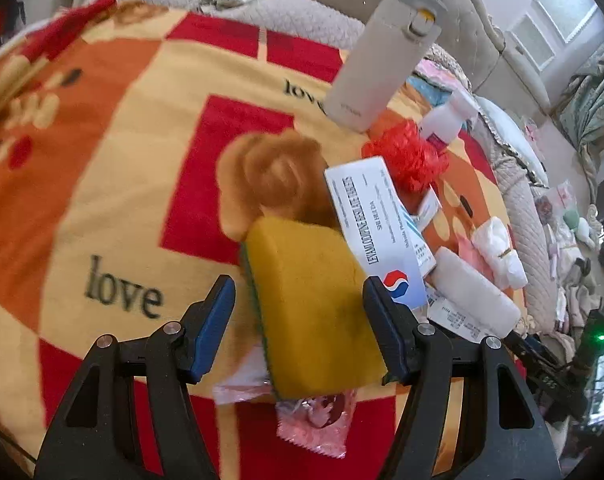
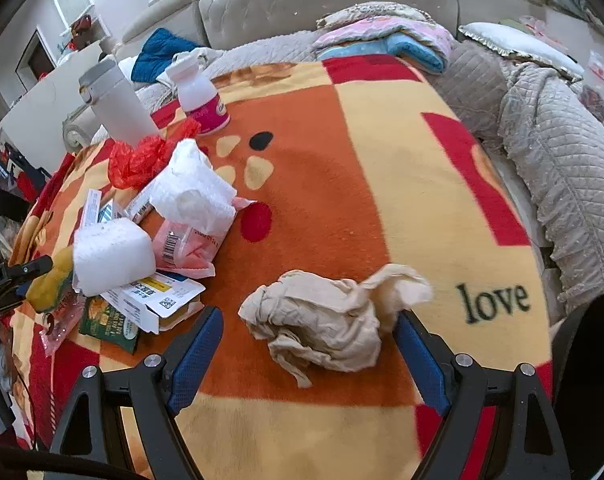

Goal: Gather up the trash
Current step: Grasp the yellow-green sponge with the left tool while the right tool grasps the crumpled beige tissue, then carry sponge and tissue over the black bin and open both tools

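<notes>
The crumpled beige paper wad lies on the red, orange and cream "love" fleece blanket, clear of the litter pile. To take it cleanly, lower the right tongs straddling the wad, then close slowly. They stand wide apart, holding nothing. The left tongs are half open around a yellow rectangular sponge; whether the right pad touches it, I cannot tell.

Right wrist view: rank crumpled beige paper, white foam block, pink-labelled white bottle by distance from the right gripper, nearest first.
From the right gripper:
1. Crumpled beige paper: between the open jaws, on the blanket.
2. White foam block: left, on the trash pile.
3. Pink-labelled white bottle: far upper left, standing beside the grey flask.
</notes>
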Demonstrator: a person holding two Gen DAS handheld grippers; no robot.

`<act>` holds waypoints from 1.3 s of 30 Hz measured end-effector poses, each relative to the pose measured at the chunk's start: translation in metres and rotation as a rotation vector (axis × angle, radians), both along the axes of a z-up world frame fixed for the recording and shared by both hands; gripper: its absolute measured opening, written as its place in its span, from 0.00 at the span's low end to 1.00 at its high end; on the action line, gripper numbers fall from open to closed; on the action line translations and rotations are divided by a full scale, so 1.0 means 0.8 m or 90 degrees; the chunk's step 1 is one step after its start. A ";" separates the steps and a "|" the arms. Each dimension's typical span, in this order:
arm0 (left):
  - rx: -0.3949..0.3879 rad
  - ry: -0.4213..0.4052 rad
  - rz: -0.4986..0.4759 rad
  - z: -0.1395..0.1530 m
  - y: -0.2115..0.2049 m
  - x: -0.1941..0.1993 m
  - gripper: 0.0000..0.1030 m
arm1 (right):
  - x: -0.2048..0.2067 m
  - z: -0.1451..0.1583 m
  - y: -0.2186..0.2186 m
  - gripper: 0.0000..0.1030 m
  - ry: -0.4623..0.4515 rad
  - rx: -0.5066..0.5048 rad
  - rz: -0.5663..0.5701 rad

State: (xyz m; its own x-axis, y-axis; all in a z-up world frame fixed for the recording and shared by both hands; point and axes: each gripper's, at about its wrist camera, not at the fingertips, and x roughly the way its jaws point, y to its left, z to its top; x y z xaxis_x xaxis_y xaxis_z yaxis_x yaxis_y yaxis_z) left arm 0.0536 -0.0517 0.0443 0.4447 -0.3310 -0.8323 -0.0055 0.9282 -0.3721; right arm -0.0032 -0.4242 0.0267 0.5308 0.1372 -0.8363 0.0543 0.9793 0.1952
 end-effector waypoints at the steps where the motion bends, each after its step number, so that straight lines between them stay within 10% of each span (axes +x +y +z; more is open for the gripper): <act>1: -0.003 0.002 -0.001 -0.002 -0.002 0.001 0.63 | 0.001 -0.002 0.002 0.82 0.001 -0.004 0.002; 6: 0.012 -0.007 -0.018 -0.011 -0.015 -0.003 0.62 | 0.004 -0.011 0.011 0.77 -0.007 -0.035 0.010; 9: 0.004 -0.034 -0.023 -0.001 -0.010 -0.013 0.39 | -0.003 -0.006 0.011 0.50 -0.022 -0.054 0.014; 12: 0.012 -0.067 -0.018 0.016 -0.005 -0.025 0.29 | -0.013 0.003 0.006 0.44 -0.036 -0.028 0.023; 39: -0.018 -0.146 -0.146 0.076 -0.102 -0.163 0.27 | -0.134 0.061 0.021 0.43 -0.091 -0.016 0.069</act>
State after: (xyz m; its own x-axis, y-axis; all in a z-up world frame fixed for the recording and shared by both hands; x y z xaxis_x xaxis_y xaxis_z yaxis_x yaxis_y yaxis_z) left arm -0.0771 -0.1331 0.1047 0.5306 -0.4666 -0.7077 0.2904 0.8844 -0.3654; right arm -0.1104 -0.4071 0.0754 0.6280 0.1799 -0.7571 -0.0784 0.9826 0.1684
